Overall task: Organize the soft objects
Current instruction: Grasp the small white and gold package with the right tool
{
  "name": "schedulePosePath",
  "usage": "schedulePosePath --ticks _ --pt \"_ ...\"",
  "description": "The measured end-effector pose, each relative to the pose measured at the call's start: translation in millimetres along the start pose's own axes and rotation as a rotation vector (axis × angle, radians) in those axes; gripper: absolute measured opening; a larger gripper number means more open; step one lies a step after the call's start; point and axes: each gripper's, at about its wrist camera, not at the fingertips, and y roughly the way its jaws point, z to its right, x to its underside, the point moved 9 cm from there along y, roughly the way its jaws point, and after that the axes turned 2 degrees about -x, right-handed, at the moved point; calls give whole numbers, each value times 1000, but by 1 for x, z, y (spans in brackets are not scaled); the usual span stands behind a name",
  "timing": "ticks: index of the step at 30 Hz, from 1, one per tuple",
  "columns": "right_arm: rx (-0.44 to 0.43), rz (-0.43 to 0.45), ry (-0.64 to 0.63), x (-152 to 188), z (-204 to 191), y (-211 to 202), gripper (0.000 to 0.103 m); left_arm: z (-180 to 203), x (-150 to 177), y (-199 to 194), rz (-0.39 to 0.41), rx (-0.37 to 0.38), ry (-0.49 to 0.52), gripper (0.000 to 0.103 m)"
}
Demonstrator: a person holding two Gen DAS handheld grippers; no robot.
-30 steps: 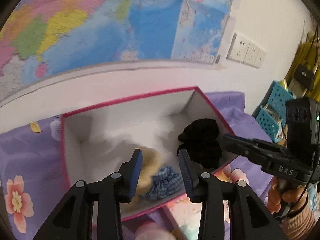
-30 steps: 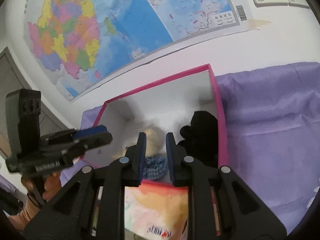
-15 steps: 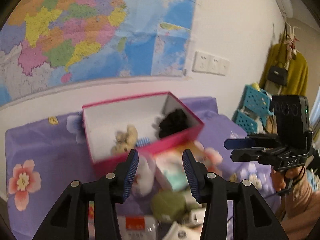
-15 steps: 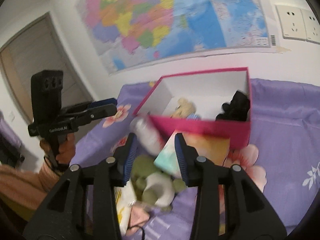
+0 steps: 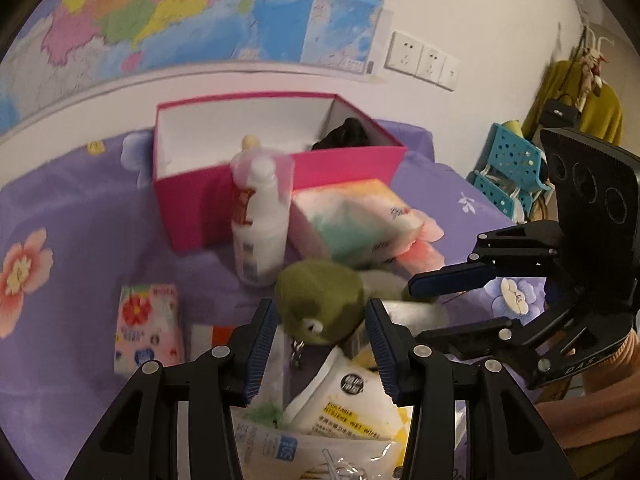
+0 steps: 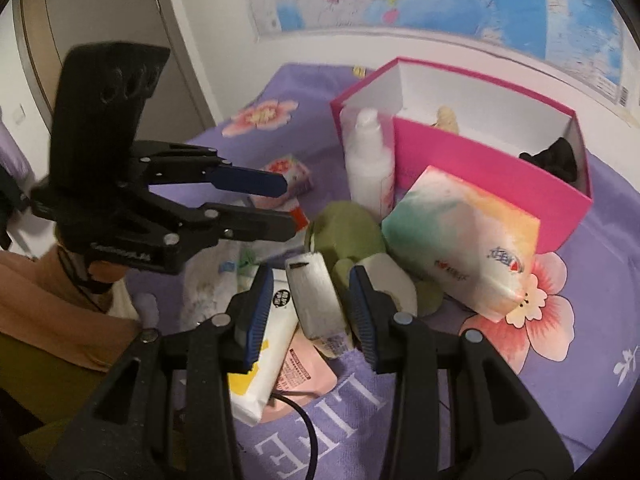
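One pink box point(image 5: 280, 168) holds two partly hidden soft items; before it lie one green plush point(image 5: 320, 300) and both grippers, left point(image 5: 320, 344) and right point(image 6: 310, 304), jaws apart, empty.

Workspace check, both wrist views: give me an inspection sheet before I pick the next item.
Surface: purple floral cloth.
Job's things: green plush toy beside the pile; black soft item and beige plush inside pink box.
Clutter: white bottle, tissue pack, wet wipes pack, small floral packet.
Grippers: left gripper and right gripper open, nothing gripped.
Cables: black cable.
Surroundings: wall map, wall sockets.
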Motion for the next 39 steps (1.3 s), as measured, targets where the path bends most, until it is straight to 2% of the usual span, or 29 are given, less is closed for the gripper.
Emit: schedulePosePath --ticks 3,5,8,11,14,19,26,30,39 --pt "21 -34 -25 4 0 10 42 -4 8 1 -10 8 -24 47" --pt "60 -47 -50 6 4 15 30 -5 12 2 -19 15 -35 47" --pt "32 -21 -13 6 8 9 26 -3 17 4 -33 40 -40 47" --pt "-2 37 53 2 14 -7 25 5 19 5 -41 72 -30 47" --pt "-66 115 137 -3 21 -29 25 16 20 7 -53 126 -22 47" --pt "-111 241 237 -16 36 -59 25 40 20 6 -63 232 22 47" --pt "-183 348 341 -36 45 -77 25 59 -8 8 -33 309 33 47" --pt "-197 388 379 -46 57 -83 25 59 -35 7 11 293 37 46" --pt "-182 436 441 -76 102 -78 25 47 -92 9 53 210 68 44"
